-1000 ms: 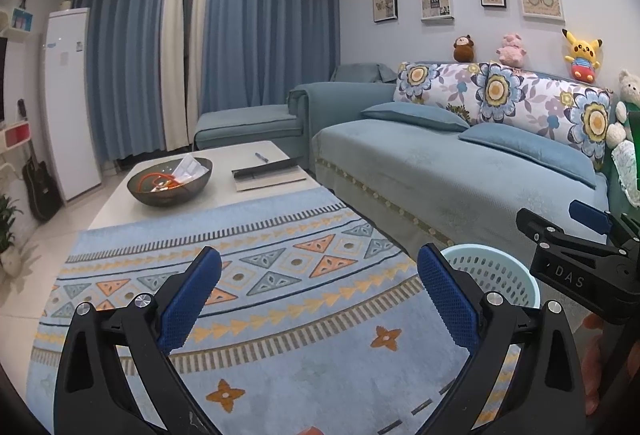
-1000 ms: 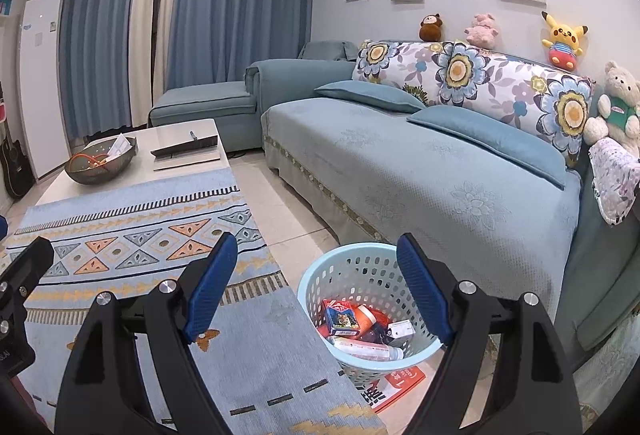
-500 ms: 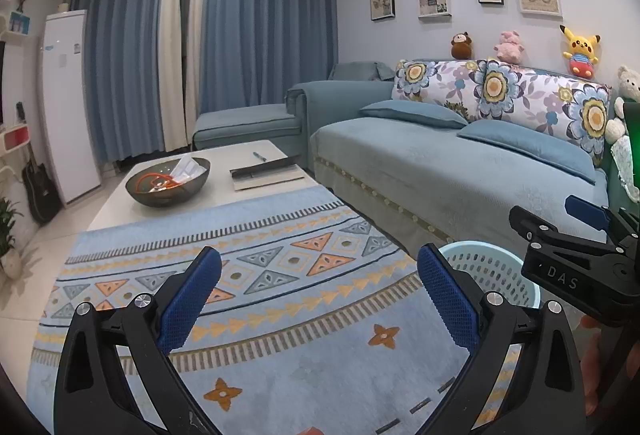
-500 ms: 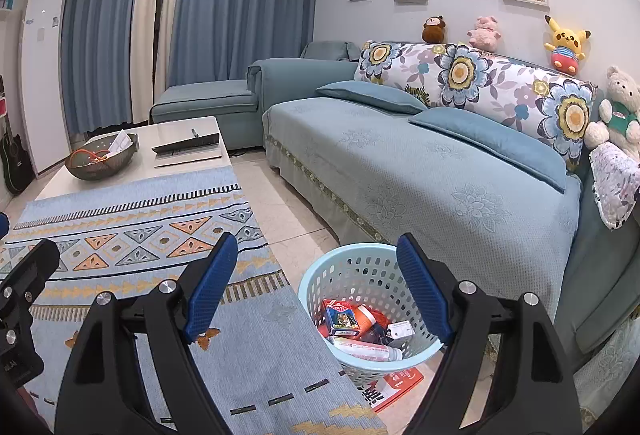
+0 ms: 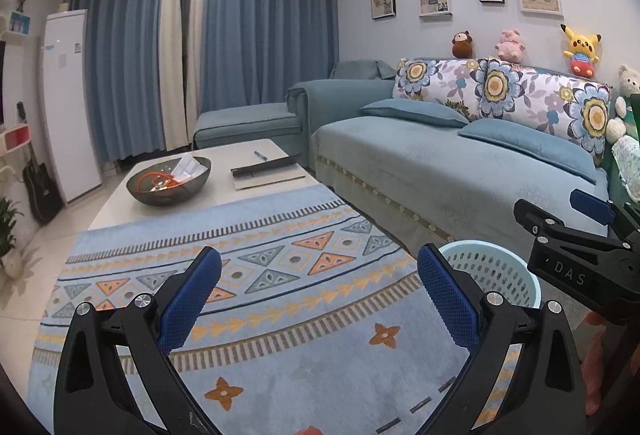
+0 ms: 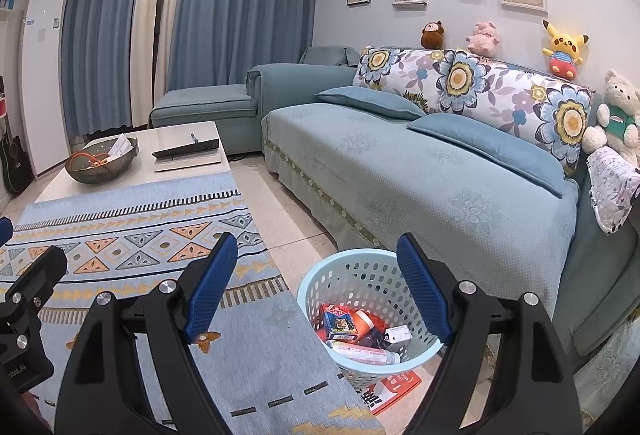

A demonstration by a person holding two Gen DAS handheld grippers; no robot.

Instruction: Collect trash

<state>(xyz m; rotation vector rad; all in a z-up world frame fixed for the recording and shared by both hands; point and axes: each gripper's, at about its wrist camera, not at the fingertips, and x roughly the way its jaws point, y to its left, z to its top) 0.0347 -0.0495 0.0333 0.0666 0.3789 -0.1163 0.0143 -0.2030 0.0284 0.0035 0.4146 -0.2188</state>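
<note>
A light blue perforated basket [image 6: 360, 275] stands on the floor by the sofa, holding several pieces of trash: a small carton [image 6: 338, 323], an orange tub and a tube. My right gripper [image 6: 316, 287] hovers above and just left of it, open, nothing between its blue pads. In the left wrist view the same basket [image 5: 496, 275] shows at right, half hidden behind my left gripper's right finger. My left gripper [image 5: 320, 293] hangs open over the patterned rug [image 5: 280, 275], empty. The right gripper's black body [image 5: 580, 259] sits at the right edge.
A red and white paper [image 6: 396, 385] lies on the floor under the basket. A low white table [image 5: 224, 187] holds a dark bowl [image 5: 168, 181] with paper and orange items, a flat black device and a pen. A blue sofa [image 6: 420, 187] runs along the right.
</note>
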